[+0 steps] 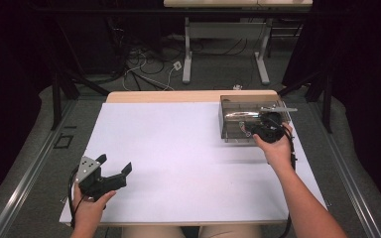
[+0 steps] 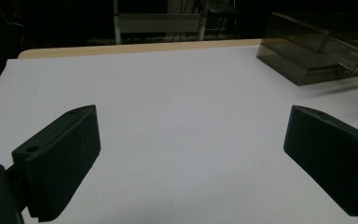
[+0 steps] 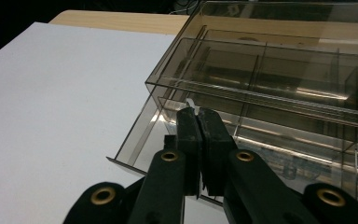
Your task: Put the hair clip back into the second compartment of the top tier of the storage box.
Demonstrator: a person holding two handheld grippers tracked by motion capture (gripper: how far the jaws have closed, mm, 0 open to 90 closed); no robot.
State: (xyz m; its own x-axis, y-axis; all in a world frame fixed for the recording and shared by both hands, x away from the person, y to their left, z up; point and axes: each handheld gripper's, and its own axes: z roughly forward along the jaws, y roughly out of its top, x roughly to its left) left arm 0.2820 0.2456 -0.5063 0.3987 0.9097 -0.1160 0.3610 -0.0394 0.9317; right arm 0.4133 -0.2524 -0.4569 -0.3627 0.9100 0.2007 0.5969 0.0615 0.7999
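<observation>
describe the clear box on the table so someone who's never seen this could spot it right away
Start at the white table and look to its far right corner. There sits a smoky transparent plastic box with inner dividers, its drawer pulled slightly out toward the person. The right gripper is shut at the drawer's front, while the left gripper hangs open.

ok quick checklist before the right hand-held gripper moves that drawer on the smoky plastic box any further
1. Right hand-held gripper grip: jaws pressed together at the front lip of the drawer on the smoky transparent plastic organiser box. A small clear tab shows at their tips; whether it is firmly pinched: cannot tell.
2. Drawer position: partly pulled out towards the gripper: ok.
3. White table sheet in front of the drawer bare: ok.
4. Left hand-held gripper out of the way: open, near the sheet's near left corner, far from the box: ok.
5. Box steadied against sliding: nothing holds it: not ok.
6. Drawer contents: cannot tell.
</observation>
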